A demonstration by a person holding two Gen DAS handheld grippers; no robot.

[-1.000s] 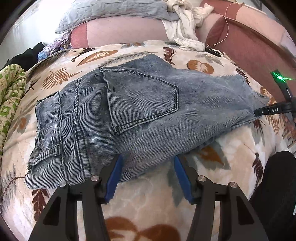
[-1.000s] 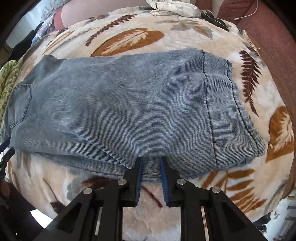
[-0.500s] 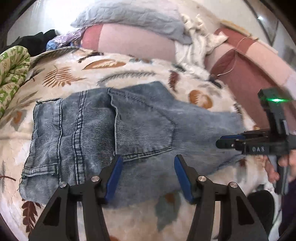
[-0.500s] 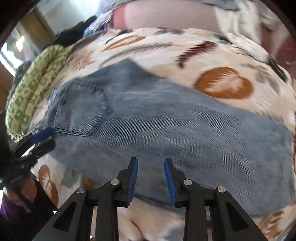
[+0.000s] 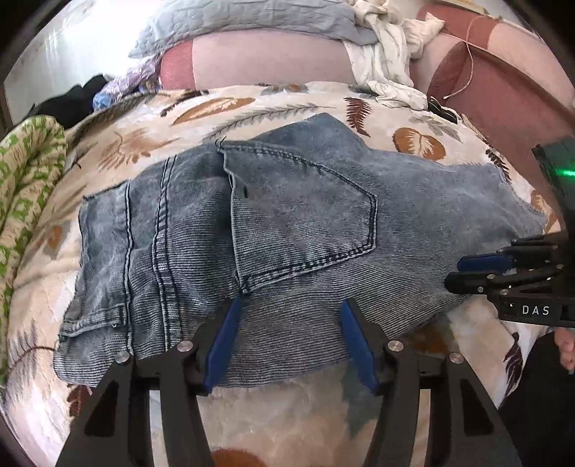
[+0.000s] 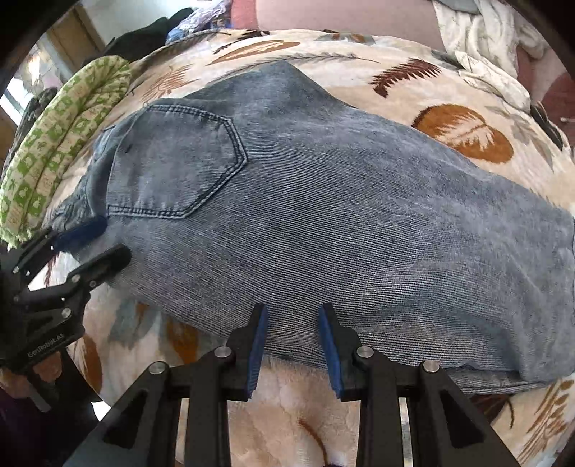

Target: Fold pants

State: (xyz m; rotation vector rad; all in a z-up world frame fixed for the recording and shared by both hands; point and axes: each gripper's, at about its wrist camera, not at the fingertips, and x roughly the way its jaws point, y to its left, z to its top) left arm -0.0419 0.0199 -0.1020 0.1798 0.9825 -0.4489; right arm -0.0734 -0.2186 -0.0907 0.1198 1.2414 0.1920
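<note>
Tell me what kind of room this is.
Most likely a bedroom: the jeans lie on a leaf-print blanket over a bed, with a grey pillow and loose laundry heaped behind.

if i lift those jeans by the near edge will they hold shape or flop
The jeans will probably flop: they already drape and wrinkle over the soft leaf-print blanket. Being doubled denim with thick seams at the back pocket, they likely feel heavy and sag from one grip. The ribbed weave looks unlikely to slip.

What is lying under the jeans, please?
The jeans lie on a cream blanket with a leaf print, which shows all around them. The part directly beneath the denim is covered and cannot be seen.
</note>
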